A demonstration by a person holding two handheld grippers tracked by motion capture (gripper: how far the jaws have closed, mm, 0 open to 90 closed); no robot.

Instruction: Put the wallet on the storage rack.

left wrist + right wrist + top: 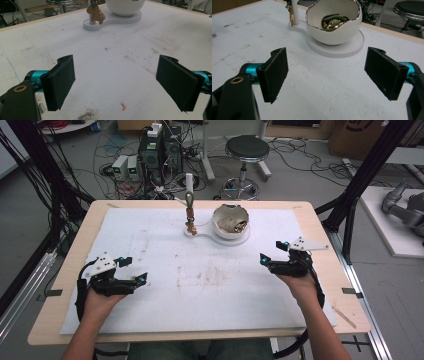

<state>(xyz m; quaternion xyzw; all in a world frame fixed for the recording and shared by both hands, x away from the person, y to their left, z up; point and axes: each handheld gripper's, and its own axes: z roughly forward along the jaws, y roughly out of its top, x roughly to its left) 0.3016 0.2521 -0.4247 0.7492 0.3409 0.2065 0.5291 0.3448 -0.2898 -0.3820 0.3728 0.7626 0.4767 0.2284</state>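
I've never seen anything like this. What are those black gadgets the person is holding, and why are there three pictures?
A person sits at a table holding a two-jawed clamp in each hand: the left hand-held gripper and the right hand-held gripper. The high view looks down from above. The other two pictures come from small cameras riding on each gripper, looking out between its black jaws. Both grippers are open and hold nothing. On the white mat stands an egg-shaped white bowl with small trinkets inside, on a flat white stand. A gingerbread-man charm hangs from the stand's post.
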